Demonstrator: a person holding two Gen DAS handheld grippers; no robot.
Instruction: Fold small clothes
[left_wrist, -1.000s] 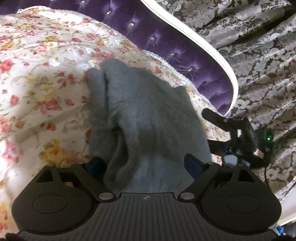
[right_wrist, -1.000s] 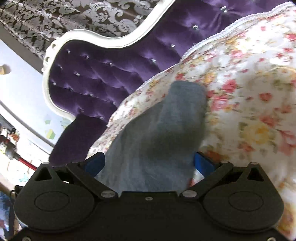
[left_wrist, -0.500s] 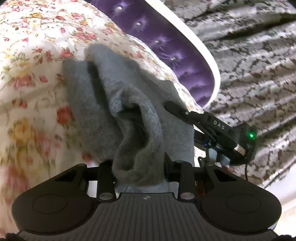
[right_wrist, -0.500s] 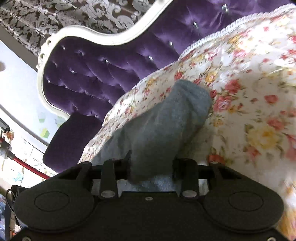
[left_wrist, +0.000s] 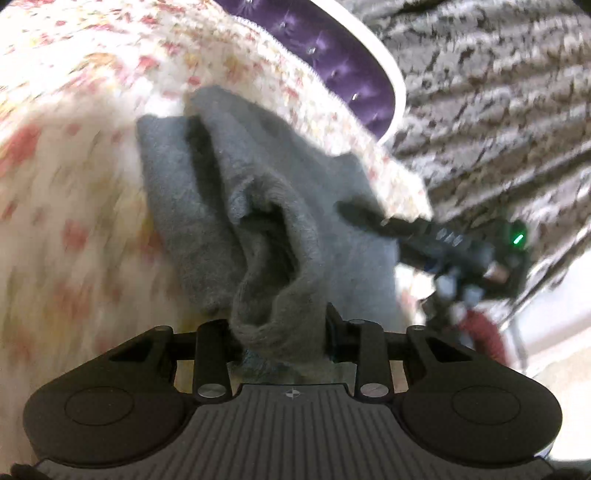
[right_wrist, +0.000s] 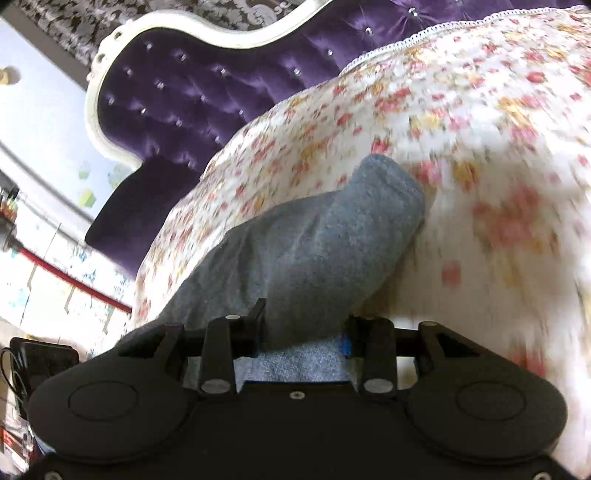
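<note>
A small grey fleece garment (left_wrist: 266, 177) lies on a floral bedspread (left_wrist: 74, 155). My left gripper (left_wrist: 282, 328) is shut on a bunched near edge of it, lifting a fold. My right gripper (right_wrist: 304, 325) is shut on another edge of the same grey garment (right_wrist: 332, 236), which stretches away over the floral bedspread (right_wrist: 480, 147). The right gripper also shows in the left wrist view (left_wrist: 436, 240) at the garment's right side.
A purple tufted headboard (right_wrist: 192, 85) with a white frame stands behind the bed, also showing in the left wrist view (left_wrist: 354, 66). Grey damask curtains (left_wrist: 498, 92) hang beyond it. A red bar (right_wrist: 74, 284) and clutter sit at the far left.
Both grippers went from open around the garment's edges to shut on them. They have since lifted the gripped edges, and both views are blurred by motion.
</note>
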